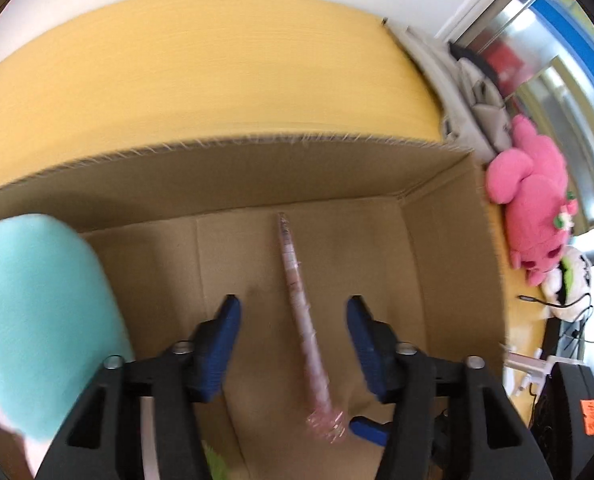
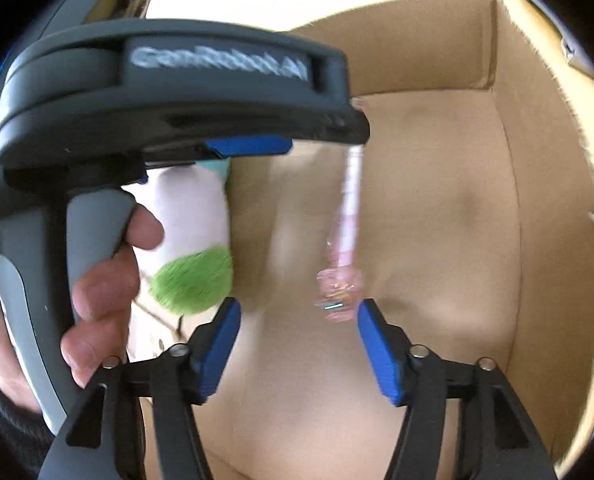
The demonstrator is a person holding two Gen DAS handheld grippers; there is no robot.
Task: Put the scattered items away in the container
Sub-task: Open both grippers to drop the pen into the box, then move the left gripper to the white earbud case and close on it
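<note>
Jaws spread on both grippers, left and right, nothing pinched. Between them a pink wand, blurred, its long axis running away toward the box's far wall, frilly end nearest. Teal plush sits at left. Box floor on the right is bare cardboard.

Left gripper: pointed steeply downward, blue-padded fingers spread apart, nothing pressed between the pads. Right gripper: also angled downward, jaws parted, pads gripping nothing. In the right wrist view, the left gripper body crosses the upper frame; the person's hand wraps its grey handle, fingers curled around the grip, a dark sleeve at the wrist
</note>
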